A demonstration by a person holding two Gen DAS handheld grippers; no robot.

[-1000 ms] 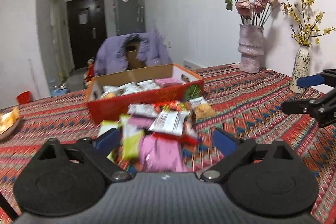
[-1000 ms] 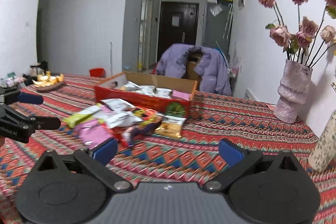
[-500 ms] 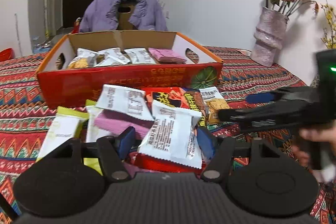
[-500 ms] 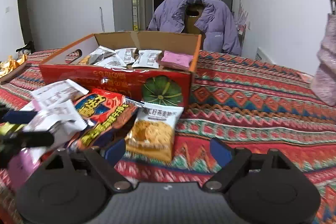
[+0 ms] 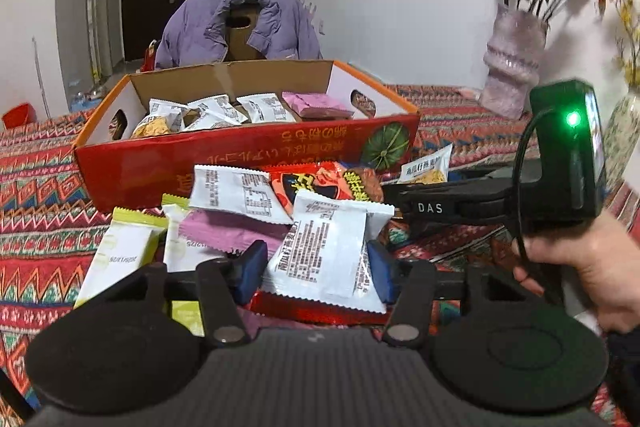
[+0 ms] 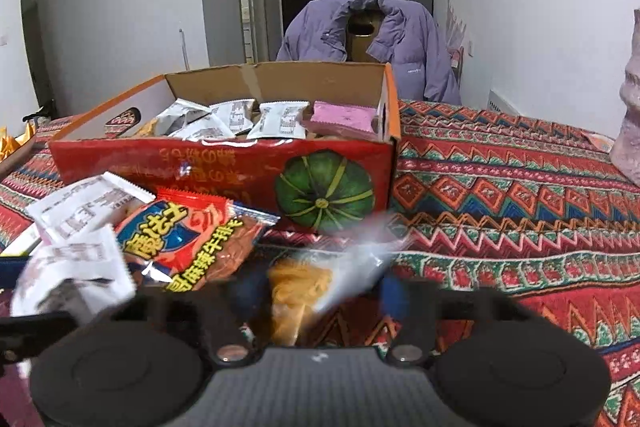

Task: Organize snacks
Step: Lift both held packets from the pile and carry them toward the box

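Observation:
A red cardboard box [image 5: 168, 167] holding several white packets and a pink one stands on the patterned cloth; it also shows in the right wrist view [image 6: 224, 167]. A pile of loose snack packets lies in front of it. My left gripper [image 5: 316, 267] has its blue pads on both sides of a white packet [image 5: 324, 251] lying on a red packet. My right gripper [image 6: 316, 291] has its jaws on either side of a yellow-and-white packet [image 6: 308, 283], blurred by motion. The right gripper also shows in the left wrist view [image 5: 492, 203].
A red spicy-snack packet [image 6: 188, 239] and white packets [image 6: 80, 207] lie at left of the right gripper. Lime-green packets [image 5: 120, 251] lie at the pile's left. A pink vase with roses [image 5: 514, 63] stands at back right. A chair with a purple jacket [image 6: 368, 39] stands behind the box.
Both grippers moved forward and down into the pile and narrowed. The left now brackets the white packet, the right the yellow-and-white packet, which looks tilted up.

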